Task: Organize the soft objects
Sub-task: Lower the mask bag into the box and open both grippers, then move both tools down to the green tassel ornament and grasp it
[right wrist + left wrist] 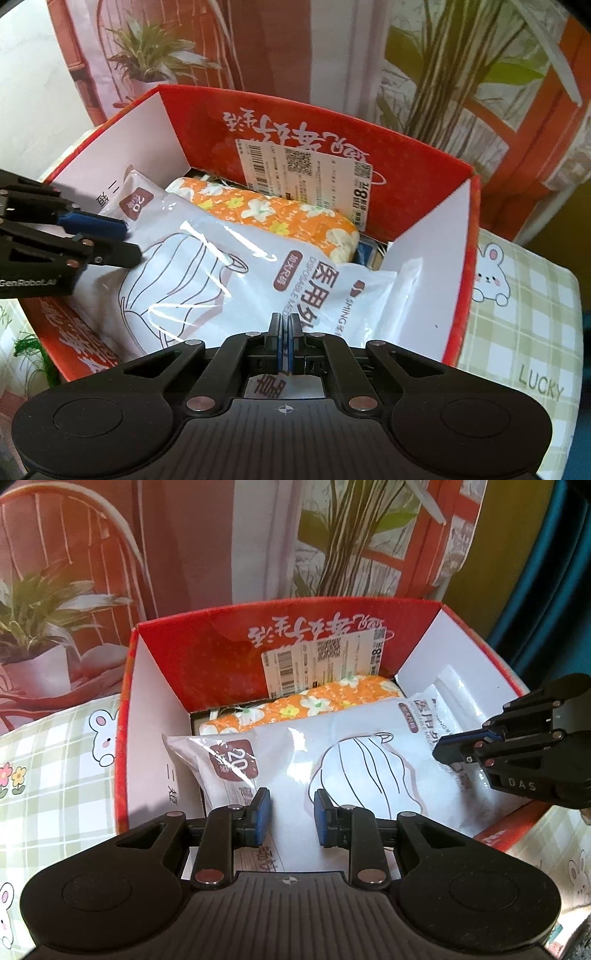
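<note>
Left wrist: left tool [291,818] parted over mask pack [332,764], which half-hides floral bundle [314,703]; right tool [284,341] pressed together.

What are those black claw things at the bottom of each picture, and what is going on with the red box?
Each claw is a hand-held two-finger gripper with a camera looking along its fingers; a person holds one in each hand. One picture looks out from the left gripper, whose fingers stand open above a white mask packet. The other looks out from the right gripper, whose fingers are pressed shut at the packet's near edge; whether they pinch it is unclear. The packet lies in a red box, partly on an orange flowered bundle. The box sits on a checked bunny-print cloth.
</note>
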The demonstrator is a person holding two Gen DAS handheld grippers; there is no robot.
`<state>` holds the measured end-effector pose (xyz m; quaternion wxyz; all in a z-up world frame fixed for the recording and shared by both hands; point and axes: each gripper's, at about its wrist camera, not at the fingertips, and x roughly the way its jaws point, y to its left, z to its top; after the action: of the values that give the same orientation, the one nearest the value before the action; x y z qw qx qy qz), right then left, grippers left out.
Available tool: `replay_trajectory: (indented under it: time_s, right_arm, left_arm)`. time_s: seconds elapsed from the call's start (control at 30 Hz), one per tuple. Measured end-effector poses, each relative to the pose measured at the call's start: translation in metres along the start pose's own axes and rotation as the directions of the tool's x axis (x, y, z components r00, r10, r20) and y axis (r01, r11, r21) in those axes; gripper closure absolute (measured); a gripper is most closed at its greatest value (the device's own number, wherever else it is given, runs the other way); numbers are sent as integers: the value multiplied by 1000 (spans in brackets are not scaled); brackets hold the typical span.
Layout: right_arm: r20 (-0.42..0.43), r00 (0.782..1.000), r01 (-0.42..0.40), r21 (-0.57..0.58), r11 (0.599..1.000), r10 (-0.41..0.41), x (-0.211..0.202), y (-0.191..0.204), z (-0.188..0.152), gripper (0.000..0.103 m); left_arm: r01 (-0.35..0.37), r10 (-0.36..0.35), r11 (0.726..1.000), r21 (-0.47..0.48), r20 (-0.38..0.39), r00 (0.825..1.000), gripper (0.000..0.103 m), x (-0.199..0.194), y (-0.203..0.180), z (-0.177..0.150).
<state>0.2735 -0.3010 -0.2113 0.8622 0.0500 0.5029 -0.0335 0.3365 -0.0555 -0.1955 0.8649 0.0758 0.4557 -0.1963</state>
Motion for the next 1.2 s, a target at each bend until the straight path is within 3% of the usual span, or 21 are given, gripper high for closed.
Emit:
replay_trajectory:
  time_s: [0.07,0.13,0.2,0.33,0.53,0.73,0.83,1.0,1.2]
  right_arm:
    - [12,1000,11,3,1000,-11,-5,2,-3,97]
    - [29,999,19,6,1000,-19,-12,3,-6,92]
    - [46,999,3,13,1000,-4,-20,4,-10,70]
    - [127,992,10,30,1000,-14,-44,8,-22,45]
    - [305,952,-41,69,997,18,-88,18,-52,40]
    - [442,897,-90,129,988,24,-117,30,-89,37]
    - [474,880,-112,148,983,29,-124,36,-109,37]
    - [469,883,-117,156,981,30,-123,46,-136,37]
    - [395,917,-115,118,986,59,-99,71,-159,37]
  left_arm:
    - [-6,6,1000,-7,18,1000,68,-8,-1,-1]
    - [1,0,1000,-10,54,999,48,-21,-4,-3]
    - [3,-1,1000,-16,98,995,38,-36,-7,-8]
    - [13,-2,998,-55,185,983,33,-68,-9,-21]
    - [-12,36,996,-92,263,964,31,-104,-15,-58]
    - [-9,49,989,-145,270,962,31,-118,-14,-98]
    - [-4,47,987,-159,268,962,31,-120,-12,-115]
    - [17,30,982,-191,244,969,31,-116,-15,-140]
    - [-6,49,971,-238,174,983,31,-99,-14,-167]
